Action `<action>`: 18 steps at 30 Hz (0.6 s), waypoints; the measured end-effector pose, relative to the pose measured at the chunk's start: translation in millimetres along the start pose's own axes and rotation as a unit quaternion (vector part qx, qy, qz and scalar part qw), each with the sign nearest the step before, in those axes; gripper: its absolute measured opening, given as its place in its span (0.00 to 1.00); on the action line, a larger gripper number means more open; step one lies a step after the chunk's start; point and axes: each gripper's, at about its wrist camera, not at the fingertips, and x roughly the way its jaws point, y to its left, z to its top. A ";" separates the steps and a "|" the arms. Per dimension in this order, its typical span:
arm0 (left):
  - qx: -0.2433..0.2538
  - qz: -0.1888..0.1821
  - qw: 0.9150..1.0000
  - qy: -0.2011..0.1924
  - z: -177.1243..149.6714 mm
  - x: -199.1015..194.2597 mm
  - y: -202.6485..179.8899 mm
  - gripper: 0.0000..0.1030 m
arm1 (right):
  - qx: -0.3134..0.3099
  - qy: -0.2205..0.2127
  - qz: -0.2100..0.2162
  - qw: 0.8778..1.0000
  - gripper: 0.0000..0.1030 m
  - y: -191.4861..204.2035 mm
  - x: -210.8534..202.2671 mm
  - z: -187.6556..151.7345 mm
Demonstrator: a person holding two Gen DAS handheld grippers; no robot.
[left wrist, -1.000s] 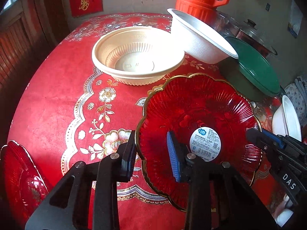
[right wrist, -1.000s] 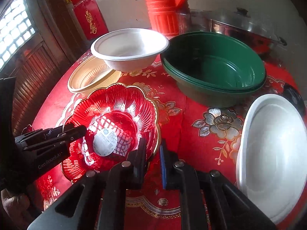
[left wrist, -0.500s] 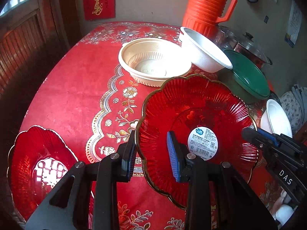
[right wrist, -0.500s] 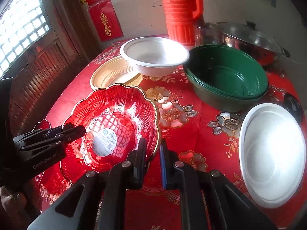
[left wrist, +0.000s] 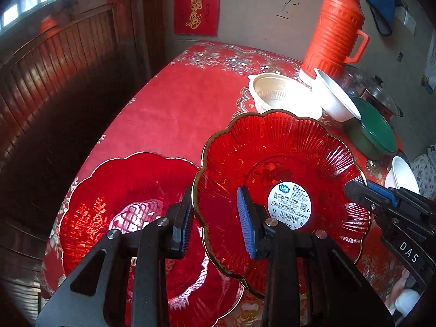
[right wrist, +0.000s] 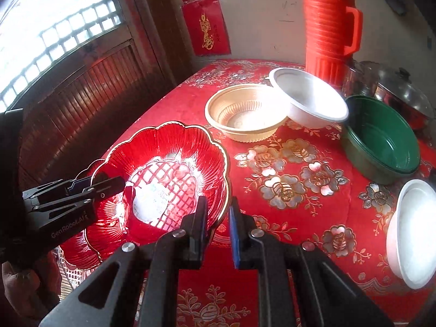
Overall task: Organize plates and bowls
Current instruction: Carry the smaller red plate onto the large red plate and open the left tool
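A red gold-rimmed flower-shaped plate (left wrist: 286,158) with a white sticker is held in the air between both grippers. My left gripper (left wrist: 218,218) is shut on its near-left rim. My right gripper (right wrist: 218,218) is shut on its opposite rim, and the plate (right wrist: 174,163) shows left of centre in the right wrist view. A second red plate (left wrist: 130,196) lies on the table below and left of the held one; a sliver of it (right wrist: 79,256) shows in the right wrist view.
On the red tablecloth stand a beige bowl (right wrist: 245,117), a tilted white bowl (right wrist: 310,103), a green bowl (right wrist: 381,139), a white bowl (right wrist: 411,234) at right, an orange thermos (right wrist: 327,27) and a lidded metal pot (right wrist: 403,95). The table edge drops off at left.
Both grippers have carried the held plate up and to the left. The second red plate has come into full view beneath it, and the bowls have receded.
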 end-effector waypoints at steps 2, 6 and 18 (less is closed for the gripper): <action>-0.009 0.006 1.000 -0.004 -5.3 -7.3 15.4 0.30 | -0.012 0.002 0.011 1.000 0.15 14.9 3.2 -0.3; -0.023 0.023 0.999 -0.005 -19.9 -16.6 43.9 0.30 | -0.036 0.011 0.033 0.999 0.15 46.0 10.6 -1.6; -0.059 0.061 0.996 0.025 -60.6 -9.1 109.6 0.30 | -0.118 0.059 0.035 0.991 0.16 119.3 51.8 -16.8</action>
